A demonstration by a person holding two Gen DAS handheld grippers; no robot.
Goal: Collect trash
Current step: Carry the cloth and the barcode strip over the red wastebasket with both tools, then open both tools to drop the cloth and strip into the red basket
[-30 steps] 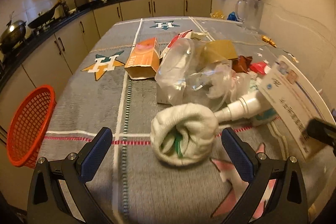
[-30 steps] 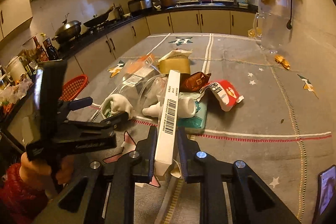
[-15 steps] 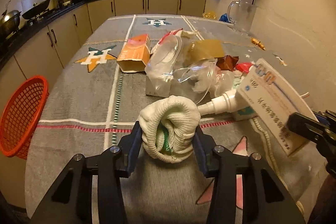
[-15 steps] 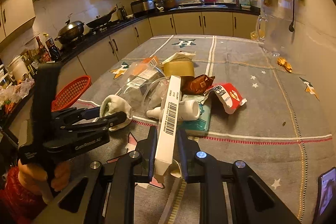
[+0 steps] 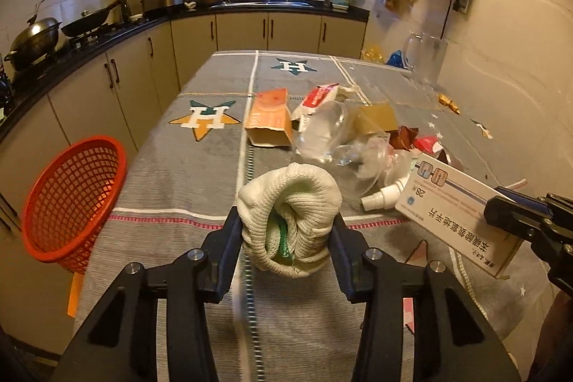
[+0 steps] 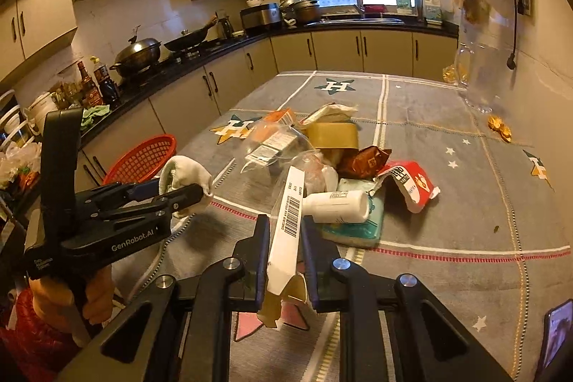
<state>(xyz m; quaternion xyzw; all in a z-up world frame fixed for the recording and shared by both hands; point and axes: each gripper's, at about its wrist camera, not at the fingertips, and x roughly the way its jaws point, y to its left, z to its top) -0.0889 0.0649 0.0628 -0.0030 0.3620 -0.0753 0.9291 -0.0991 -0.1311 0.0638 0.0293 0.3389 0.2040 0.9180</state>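
Between my left fingers (image 5: 286,231), nearest of all, sits a rolled white sock (image 5: 288,221) with a green streak inside. Both pads press its sides; clamped, roll bulging above and below them. Judging by its height against the cloth, it hangs just clear of the worktop (image 5: 186,174).

At my right, the right fingers (image 6: 284,240) are clamped on a long white carton (image 6: 288,224), barcode edge up. Its open flap end dangles below the pads; its far end juts over the pile.

Left of the worktop edge, lower down: red mesh basket (image 5: 71,199), mouth tilted toward me. Likely the drop point for the trash.

Beyond the sock, the trash pile (image 5: 343,138): white spray bottle (image 6: 336,206) lying on a teal pack, crumpled clear plastic, orange box (image 5: 270,117), brown and red wrappers. All still on the cloth.

Far end: glass jug (image 5: 426,59) near the wall, kitchen units and window behind.

Risks from here:
- Sock is soft. It can squeeze out of the pads if I swing fast toward the basket.
- Basket sits off the worktop, rim tilted. A release too early lands the sock on the floor or on the rim.
- Carton is held near one end. It can pivot in the pads, or its far end can sweep the spray bottle.
- Both grippers ride close together. Crossing toward the basket could knock them.
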